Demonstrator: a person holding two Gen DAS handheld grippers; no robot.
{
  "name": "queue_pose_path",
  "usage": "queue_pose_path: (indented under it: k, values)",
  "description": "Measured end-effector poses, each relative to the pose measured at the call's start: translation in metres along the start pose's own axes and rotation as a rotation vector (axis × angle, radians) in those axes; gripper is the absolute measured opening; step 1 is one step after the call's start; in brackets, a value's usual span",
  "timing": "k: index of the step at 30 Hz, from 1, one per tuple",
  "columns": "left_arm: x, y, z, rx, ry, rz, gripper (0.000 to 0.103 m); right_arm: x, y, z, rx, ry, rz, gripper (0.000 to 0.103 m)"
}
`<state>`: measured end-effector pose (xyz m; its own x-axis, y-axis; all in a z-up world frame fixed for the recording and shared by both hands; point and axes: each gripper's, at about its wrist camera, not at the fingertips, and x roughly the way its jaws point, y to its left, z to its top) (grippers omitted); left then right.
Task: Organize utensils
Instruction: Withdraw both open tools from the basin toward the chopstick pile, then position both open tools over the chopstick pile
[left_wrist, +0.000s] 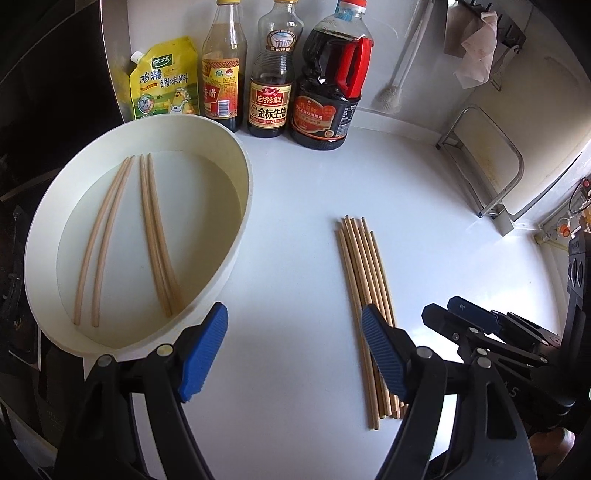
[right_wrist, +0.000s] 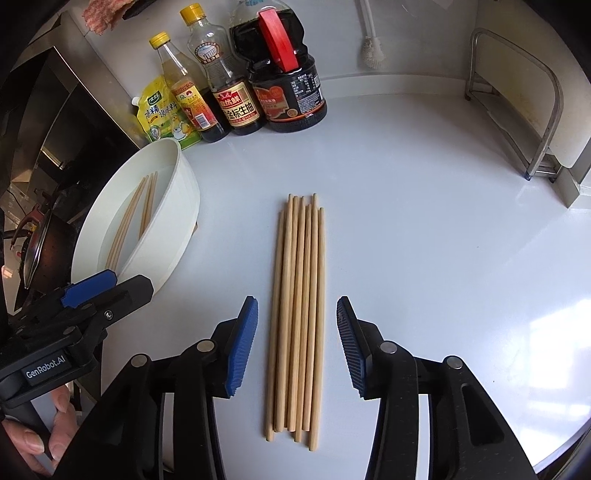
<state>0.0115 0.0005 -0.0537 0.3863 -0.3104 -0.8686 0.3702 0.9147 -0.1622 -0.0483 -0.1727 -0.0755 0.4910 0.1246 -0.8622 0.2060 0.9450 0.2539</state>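
**Chopsticks half sorted: four in the tub, the bundle on the table**

A white table (right_wrist: 424, 229) by the kitchen wall. A loose bundle of wooden chopsticks (right_wrist: 297, 314) lies on it, side by side, running away from the viewer, their ends uneven at both tips.

To the left stands a round white tub (left_wrist: 236, 206), shallow-walled. Four chopsticks in the tub (left_wrist: 122, 236) lie flat on its floor as two pairs, the pairs slightly apart from each other.

The right hand-held gripper (right_wrist: 297, 343) points steeply down over the near half of the bundle. Its jaws stand partly open, one blue pad on each side of the sticks, with clear gaps; neither pad touches the wood. It holds nothing.

The left hand-held gripper (left_wrist: 293, 350) sits between tub and bundle, jaws spread wide and empty. Its left finger is near the tub's rim; its right finger overlaps the bundle in the left wrist view, though contact cannot be judged. A hand (right_wrist: 40, 432) grips its handle, seen low at the left of the right wrist view.

Along the back wall, in a row: a yellow seasoning pouch (left_wrist: 164, 83), a yellow-capped vinegar bottle (left_wrist: 223, 74), a clear bottle of dark soy sauce (left_wrist: 271, 85), and a large dark jug with a red handle (left_wrist: 330, 85). A white brush (left_wrist: 391, 88) leans on the wall behind them. A metal rack (right_wrist: 517, 103) stands at the right, holding a pale board. A dark pan (right_wrist: 40, 251) shows on the stove past the tub.
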Motion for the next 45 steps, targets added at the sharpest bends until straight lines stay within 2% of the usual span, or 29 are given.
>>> queue_pose_path:
  k: [12,22,37,45]
  values:
    - [0.017,-0.011,-0.018,-0.004,0.022,0.014,0.076,0.016,-0.03,-0.021,-0.009,0.034,-0.053,0.048]
    - [0.029,-0.019,-0.031,0.008,0.032,0.021,0.076,0.041,-0.031,-0.032,-0.043,0.069,-0.08,0.048]
    - [0.044,-0.024,-0.044,0.009,0.067,0.024,0.076,0.054,-0.02,-0.039,-0.119,0.052,-0.142,0.049]
    - [0.051,-0.034,-0.046,0.03,0.083,0.014,0.076,0.051,-0.033,-0.037,-0.109,0.037,-0.157,0.049]
